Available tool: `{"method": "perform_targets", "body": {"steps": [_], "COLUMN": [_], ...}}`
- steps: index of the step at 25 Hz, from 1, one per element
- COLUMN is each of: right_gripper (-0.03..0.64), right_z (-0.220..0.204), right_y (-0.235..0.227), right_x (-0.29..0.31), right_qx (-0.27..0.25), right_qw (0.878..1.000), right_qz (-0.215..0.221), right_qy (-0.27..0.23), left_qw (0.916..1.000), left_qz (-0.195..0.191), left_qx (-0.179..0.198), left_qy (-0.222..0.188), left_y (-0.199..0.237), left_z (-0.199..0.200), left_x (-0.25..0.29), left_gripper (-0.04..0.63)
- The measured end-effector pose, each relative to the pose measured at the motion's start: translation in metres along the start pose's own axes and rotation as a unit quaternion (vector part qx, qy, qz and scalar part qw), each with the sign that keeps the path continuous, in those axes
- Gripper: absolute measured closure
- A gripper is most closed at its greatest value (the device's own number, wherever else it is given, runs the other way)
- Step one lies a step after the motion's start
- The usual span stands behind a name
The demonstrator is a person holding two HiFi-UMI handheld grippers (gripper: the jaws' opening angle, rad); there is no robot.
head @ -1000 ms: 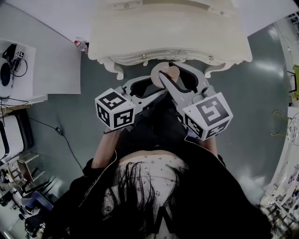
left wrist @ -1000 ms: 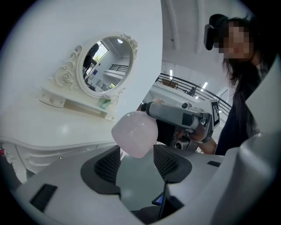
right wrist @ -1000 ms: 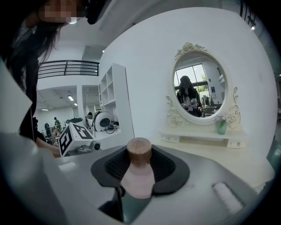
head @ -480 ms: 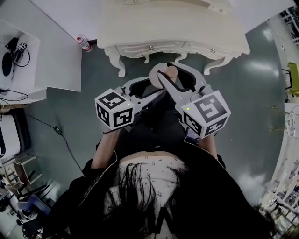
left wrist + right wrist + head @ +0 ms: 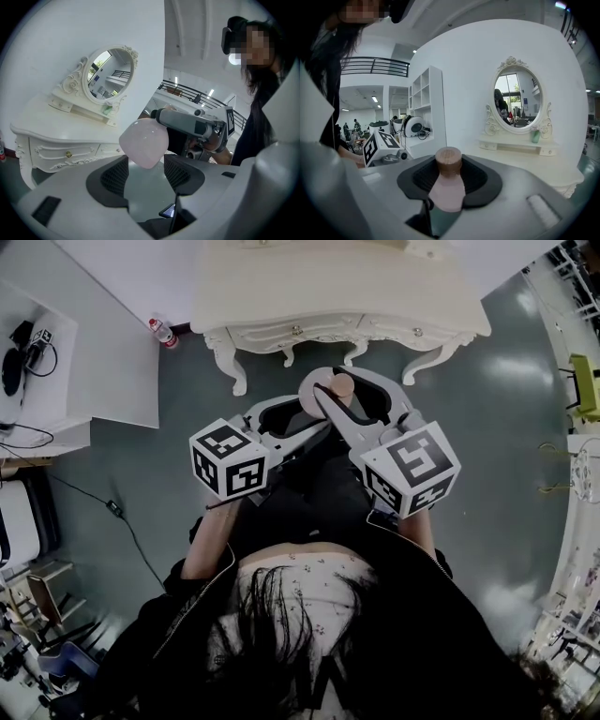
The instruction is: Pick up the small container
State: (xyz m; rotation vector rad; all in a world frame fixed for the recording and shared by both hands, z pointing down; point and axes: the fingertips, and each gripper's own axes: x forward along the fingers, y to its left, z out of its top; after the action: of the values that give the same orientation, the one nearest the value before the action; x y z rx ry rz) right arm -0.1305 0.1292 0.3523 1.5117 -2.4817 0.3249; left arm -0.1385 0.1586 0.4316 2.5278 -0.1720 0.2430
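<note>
The small container point(image 5: 447, 187) is pale pink with a round wooden cap point(image 5: 448, 161). It stands upright between the pads of my right gripper point(image 5: 449, 176), which is shut on it. In the head view its cap point(image 5: 344, 385) shows at the right gripper's point(image 5: 342, 392) tips, in the air in front of the person. My left gripper point(image 5: 309, 407) points at it from the left. In the left gripper view the container's rounded base point(image 5: 144, 140) hangs just past the left gripper's point(image 5: 145, 166) open pads, with floor showing between them.
A cream dressing table point(image 5: 337, 287) stands ahead on the grey floor, with an oval mirror point(image 5: 518, 96) and a small green bottle point(image 5: 535, 136) on its shelf. A drinks bottle point(image 5: 161, 331) lies by its left leg. A white desk point(image 5: 56, 362) is at the left.
The dressing table has slid up and away in the head view as the person backs off. Both grippers keep the same pose, and the container stays in the right one.
</note>
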Motion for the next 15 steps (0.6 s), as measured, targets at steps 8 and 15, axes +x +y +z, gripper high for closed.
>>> {"method": "perform_targets", "body": {"steps": [8,15], "right_gripper": [0.472,0.472], "right_z": [0.001,-0.003], "right_y": [0.003,0.002], "right_x": [-0.006,-0.011], "right_qx": [-0.006,0.000], "right_qw": [1.000,1.000], "right_qz": [-0.002,-0.005], "right_qy": [0.001,0.005], "left_qw": [1.0000,0.9999], "left_qz": [-0.004,-0.008], "left_qx": [0.003,0.001], "left_qy": [0.001,0.007], "left_y": [-0.006,-0.009], "left_z": [-0.001,-0.006], "left_x": [0.000,0.002], "left_gripper": [0.371,0.371]}}
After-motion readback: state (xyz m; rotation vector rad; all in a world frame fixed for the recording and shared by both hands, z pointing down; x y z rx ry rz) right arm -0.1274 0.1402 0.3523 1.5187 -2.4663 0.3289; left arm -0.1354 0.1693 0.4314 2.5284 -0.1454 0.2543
